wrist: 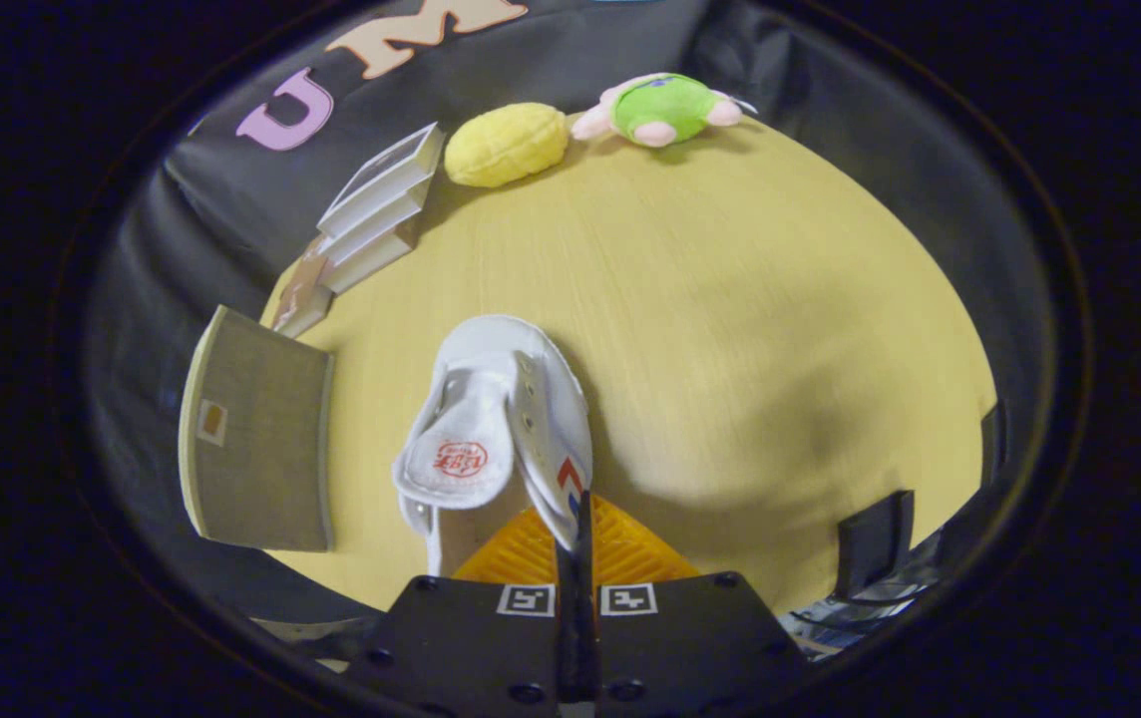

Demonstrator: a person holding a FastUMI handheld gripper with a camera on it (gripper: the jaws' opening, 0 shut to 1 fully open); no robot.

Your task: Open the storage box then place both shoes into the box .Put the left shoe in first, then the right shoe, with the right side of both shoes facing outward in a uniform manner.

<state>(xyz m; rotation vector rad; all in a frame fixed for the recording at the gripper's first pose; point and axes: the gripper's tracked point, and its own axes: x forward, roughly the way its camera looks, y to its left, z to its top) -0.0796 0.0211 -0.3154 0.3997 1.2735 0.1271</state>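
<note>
Jaws nearly closed, orange fingers (531, 548) pinching the right side wall of the white shoe (496, 424) at its heel end; gripper (575, 538) holds the shoe over the yellow wooden table (750, 299), toe pointing away. Grey storage box (256, 434) sits left of the shoe, near the table edge. Stack of white boxes (381, 204) beyond it. Yellow plush (506, 145) and green-pink plush toy (665, 108) at the far table edge, side by side.
</note>
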